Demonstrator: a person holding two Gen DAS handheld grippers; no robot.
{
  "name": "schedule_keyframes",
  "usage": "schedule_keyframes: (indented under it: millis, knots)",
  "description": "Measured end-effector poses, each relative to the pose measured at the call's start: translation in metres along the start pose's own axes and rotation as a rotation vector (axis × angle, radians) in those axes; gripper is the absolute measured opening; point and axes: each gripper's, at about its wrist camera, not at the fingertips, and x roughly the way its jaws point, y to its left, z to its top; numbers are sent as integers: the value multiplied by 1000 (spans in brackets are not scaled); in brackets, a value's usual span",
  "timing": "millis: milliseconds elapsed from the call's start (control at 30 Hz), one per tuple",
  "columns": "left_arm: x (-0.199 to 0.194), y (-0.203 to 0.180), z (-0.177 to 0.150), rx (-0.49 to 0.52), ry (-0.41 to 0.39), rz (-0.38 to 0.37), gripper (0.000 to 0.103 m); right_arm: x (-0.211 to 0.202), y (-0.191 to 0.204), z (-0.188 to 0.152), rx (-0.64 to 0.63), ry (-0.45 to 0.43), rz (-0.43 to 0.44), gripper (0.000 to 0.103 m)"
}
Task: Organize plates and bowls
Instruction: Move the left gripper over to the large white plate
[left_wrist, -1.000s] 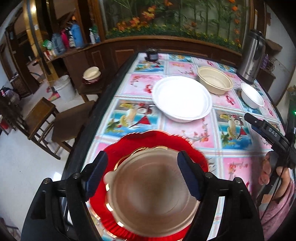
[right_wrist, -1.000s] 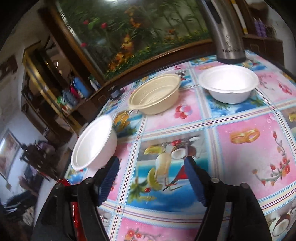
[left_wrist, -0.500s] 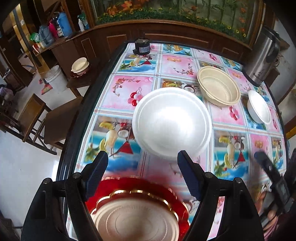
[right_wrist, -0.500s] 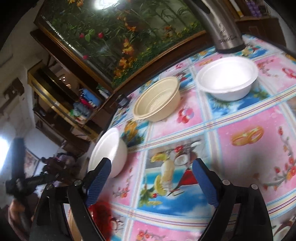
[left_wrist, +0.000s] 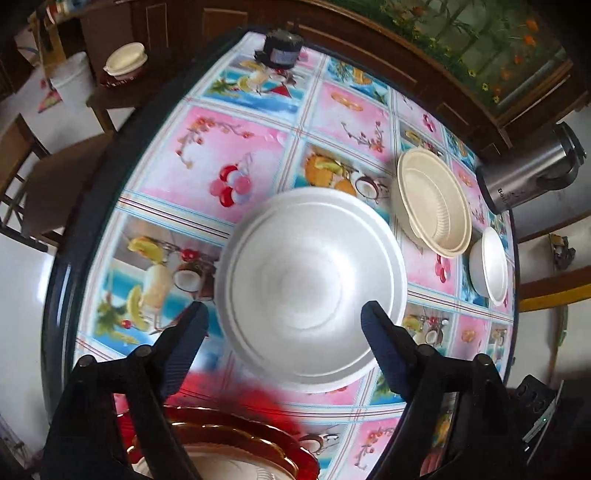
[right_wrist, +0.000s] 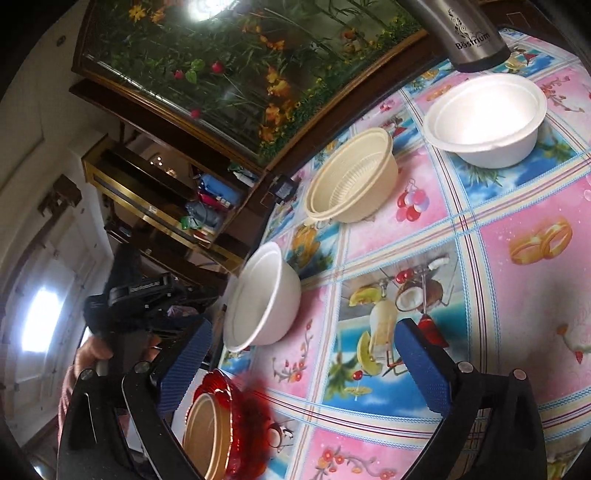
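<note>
On the worktop a large foam bowl sits near the middle, just beyond the left tongs, whose jaws are opening with nothing pressed between them. To its right and farther back stands a ribbed bowl, and right of that a small bowl, with a kettle behind them at the edge. A scalloped plate carrying a round dish lies nearest, below the foam bowl. A small dark device sits at the far edge. The right tongs, opening too, hang over bare worktop.
</note>
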Motion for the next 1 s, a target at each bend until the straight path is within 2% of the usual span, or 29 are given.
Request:
schedule_keyframes:
  millis: [33,100,233,500,667,767,900,1000]
  knots:
    - [0,0,1,-6,-3,-9,88,0,0,0,0,0,0,101]
    - [-2,-1,3,-2,-28,-12,102,0,1,1,-3,-6,5,101]
    - [0,1,6,21,-32,-2,103,2,0,1,0,-7,-3,101]
    - [21,9,10,50,20,101,103,1,0,0,3,-8,-17,101]
    - [31,14,16,34,27,226,103,1,-2,1,11,-11,-32,101]
    - [36,13,17,52,31,348,103,1,-4,1,19,-16,-43,101]
    - [40,-2,12,170,11,503,103,-1,-6,2,32,-35,-57,101]
    - [42,-12,8,212,22,510,103,-2,-5,3,29,-51,-70,101]
